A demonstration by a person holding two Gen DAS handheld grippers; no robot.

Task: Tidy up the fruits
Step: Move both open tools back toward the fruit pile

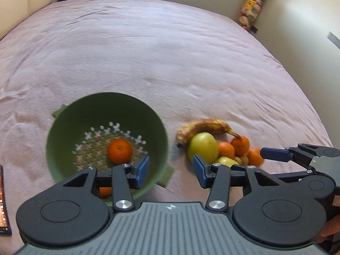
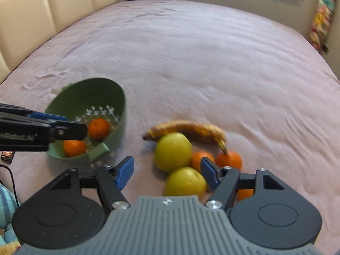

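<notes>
left gripper point(image 1: 171, 171): I see my jaws apart, nothing between them, over the near rim of the green plastic colander bowl point(image 1: 63, 131)
right gripper point(image 2: 166, 173): jaws spread and empty, pads clear of everything
bowl: on the pink bedspread point(image 2: 212, 63), two round orange mandarins point(image 2: 98, 128) inside
loose pile: browned yellow banana point(image 2: 187, 129), two round yellow-green apples point(image 2: 173, 150), more mandarins, just right of the bowl
key relation: near apple point(image 2: 184, 181) sits straight ahead of my right gripper, just inside its right pad; right is nearer
banana axis: crosswise to my right jaws, so I'd guess apple first
</notes>
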